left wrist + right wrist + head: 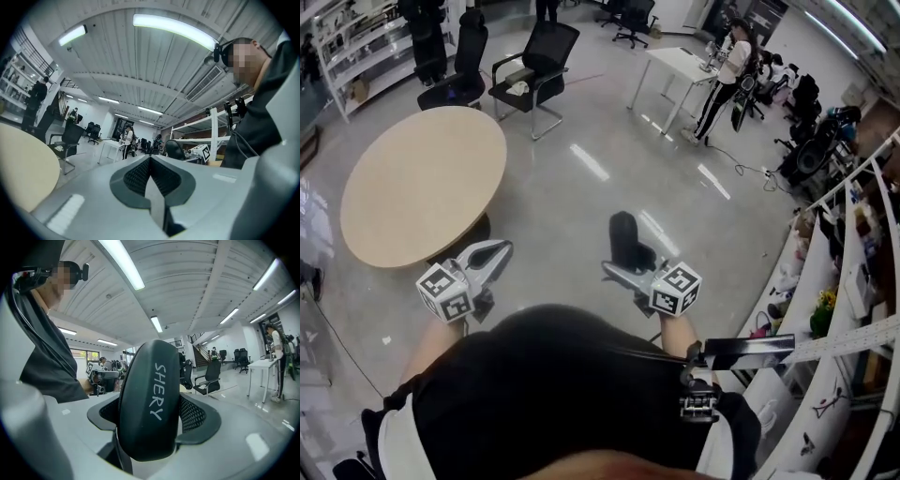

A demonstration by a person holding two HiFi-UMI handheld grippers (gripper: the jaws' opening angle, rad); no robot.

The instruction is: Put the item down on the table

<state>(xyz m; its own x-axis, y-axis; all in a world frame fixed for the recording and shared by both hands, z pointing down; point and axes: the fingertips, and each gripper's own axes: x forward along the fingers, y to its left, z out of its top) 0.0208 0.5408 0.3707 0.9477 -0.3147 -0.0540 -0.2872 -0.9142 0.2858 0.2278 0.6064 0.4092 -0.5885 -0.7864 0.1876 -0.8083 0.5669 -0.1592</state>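
Transport is the step in hand: your right gripper (619,269) is clamped on the dark oval case (149,399), which sits over bare floor, well apart from the round table (422,183); your left gripper (150,164) has its jaws together on nothing; next, swing left over the tabletop, lower the case until it rests, then release; count one case, two grippers, one round table; the far white desk (675,64) seems to be a single one.

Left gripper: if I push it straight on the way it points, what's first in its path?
Nothing close. The left gripper aims over open floor; the round table lies off to its left. A white desk stands far ahead, though depth is unclear.
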